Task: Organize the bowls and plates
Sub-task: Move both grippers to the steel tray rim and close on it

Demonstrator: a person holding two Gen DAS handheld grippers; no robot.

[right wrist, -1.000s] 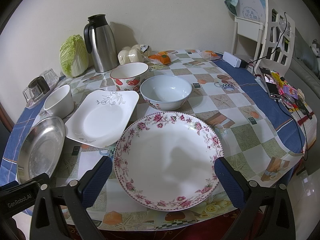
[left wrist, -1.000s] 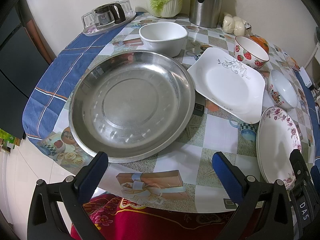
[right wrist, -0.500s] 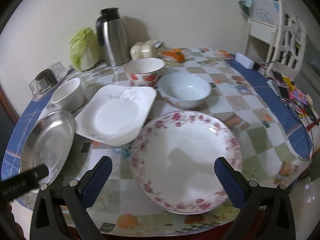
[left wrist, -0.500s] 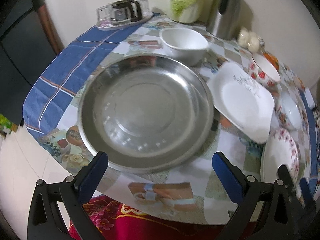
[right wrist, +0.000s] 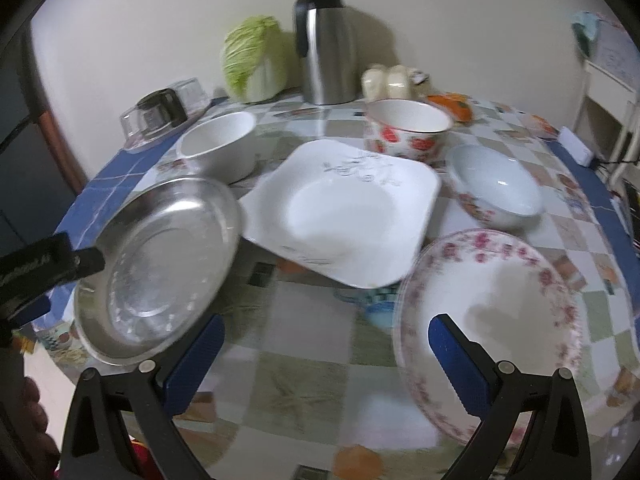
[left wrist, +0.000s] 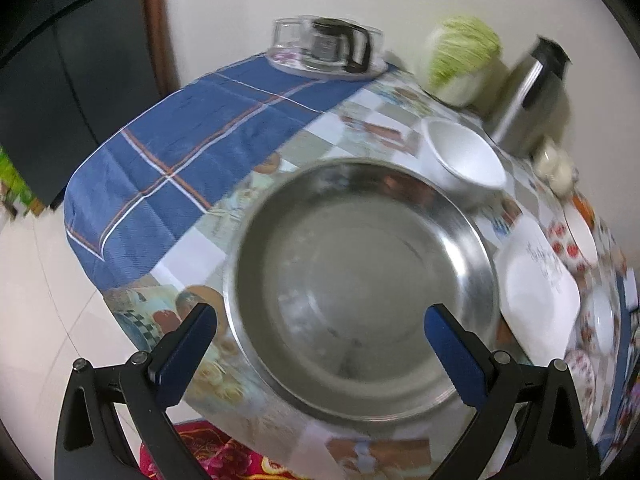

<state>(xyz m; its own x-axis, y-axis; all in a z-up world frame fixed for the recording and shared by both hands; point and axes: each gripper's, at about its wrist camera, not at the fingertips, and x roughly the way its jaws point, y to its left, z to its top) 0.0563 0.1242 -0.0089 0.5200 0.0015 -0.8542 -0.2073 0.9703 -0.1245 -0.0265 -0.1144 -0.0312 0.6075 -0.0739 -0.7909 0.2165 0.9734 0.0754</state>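
Note:
A large steel plate (left wrist: 360, 280) lies at the table's near left; it also shows in the right wrist view (right wrist: 156, 268). My left gripper (left wrist: 320, 340) is open, its jaws on either side of the plate's near rim. A white square plate (right wrist: 344, 208) sits in the middle, a floral round plate (right wrist: 492, 320) at the near right. A white bowl (right wrist: 218, 144), a strawberry bowl (right wrist: 408, 128) and a floral bowl (right wrist: 496, 188) stand behind. My right gripper (right wrist: 324, 356) is open and empty above bare tablecloth, between the steel and floral plates.
A cabbage (right wrist: 256, 60), a steel thermos (right wrist: 326, 40) and a tray of glasses (right wrist: 164, 116) stand along the back wall. White buns (right wrist: 388, 80) and an orange packet (right wrist: 452, 102) lie behind the strawberry bowl. A white chair (right wrist: 608, 92) stands at the right.
Both grippers have swung left. The left one has moved in over the steel plate's near rim. The right one has shifted from over the floral plate toward the table's middle.

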